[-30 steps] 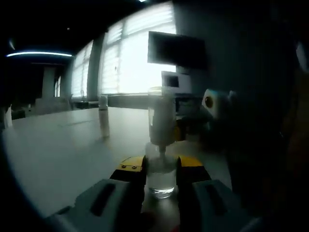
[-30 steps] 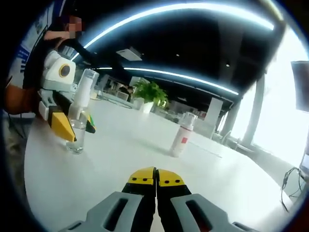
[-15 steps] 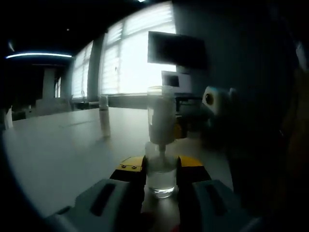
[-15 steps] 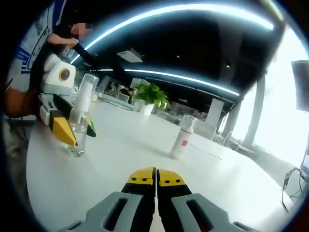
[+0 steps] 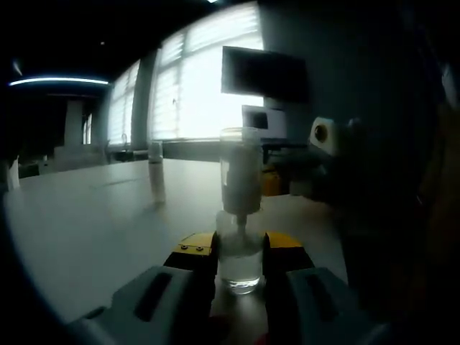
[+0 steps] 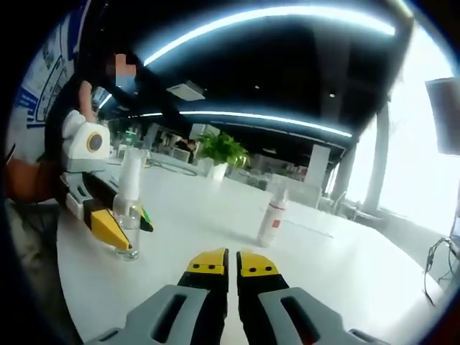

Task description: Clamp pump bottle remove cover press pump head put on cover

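The clear pump bottle point(image 5: 239, 237) is stood upright on the white table point(image 5: 93, 230) and is clamped at its lower body between the yellow-tipped jaws of the left gripper point(image 5: 239, 248) (its transparent cover point(image 5: 241, 169) is seen on top). The right gripper point(image 6: 223, 264) is held above the table with jaws nearly together, nothing between them. A second bottle point(image 6: 272, 223) is stood well apart, near a potted plant point(image 6: 219, 154).

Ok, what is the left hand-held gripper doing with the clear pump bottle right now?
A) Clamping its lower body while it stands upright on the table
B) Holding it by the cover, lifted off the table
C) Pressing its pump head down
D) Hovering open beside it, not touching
A: in the left gripper view the left hand-held gripper has its yellow-tipped jaws closed on the lower body of the pump bottle, which stands upright on the table with its clear cover on.
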### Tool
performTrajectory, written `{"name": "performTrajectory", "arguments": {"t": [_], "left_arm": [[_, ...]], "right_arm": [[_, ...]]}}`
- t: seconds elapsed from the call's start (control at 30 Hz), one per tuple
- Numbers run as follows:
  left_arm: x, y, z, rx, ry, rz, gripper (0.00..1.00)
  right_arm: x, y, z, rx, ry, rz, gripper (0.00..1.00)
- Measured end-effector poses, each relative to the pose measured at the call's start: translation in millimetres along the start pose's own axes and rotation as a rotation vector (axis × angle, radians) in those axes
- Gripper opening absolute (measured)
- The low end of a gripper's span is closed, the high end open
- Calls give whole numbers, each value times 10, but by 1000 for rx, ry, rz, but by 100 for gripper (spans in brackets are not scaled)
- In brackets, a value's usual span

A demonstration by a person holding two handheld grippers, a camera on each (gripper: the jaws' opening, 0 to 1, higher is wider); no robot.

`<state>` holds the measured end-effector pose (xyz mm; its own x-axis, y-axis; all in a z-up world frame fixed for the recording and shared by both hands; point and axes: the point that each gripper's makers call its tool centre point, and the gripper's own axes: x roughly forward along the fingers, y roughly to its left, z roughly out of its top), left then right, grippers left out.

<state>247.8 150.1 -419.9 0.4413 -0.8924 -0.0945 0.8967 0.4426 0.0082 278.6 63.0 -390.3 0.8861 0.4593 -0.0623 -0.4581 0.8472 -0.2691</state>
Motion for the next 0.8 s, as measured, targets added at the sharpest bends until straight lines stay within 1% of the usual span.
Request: {"name": "performTrajectory", "arguments": {"t": [0.17,0.23,0.53,0.6,0.8], "left_arm": [[-2,4,1,1,0,1,16],[-1,5,1,1,0,1,16],[4,-4,1,3,-1,4,16],[4,-3,1,4,-2,4,16],[5,-10,-1,7,-2,4,16]], "right_arm": [[-57,27,97,45,-17,5,2],[-76,73,152,41,-25,15,2],[-169,154,471,49,-87,26,2],[-191,190,521,30,-92,23,2],[-219,219,643,51,-122,35,2]]}}
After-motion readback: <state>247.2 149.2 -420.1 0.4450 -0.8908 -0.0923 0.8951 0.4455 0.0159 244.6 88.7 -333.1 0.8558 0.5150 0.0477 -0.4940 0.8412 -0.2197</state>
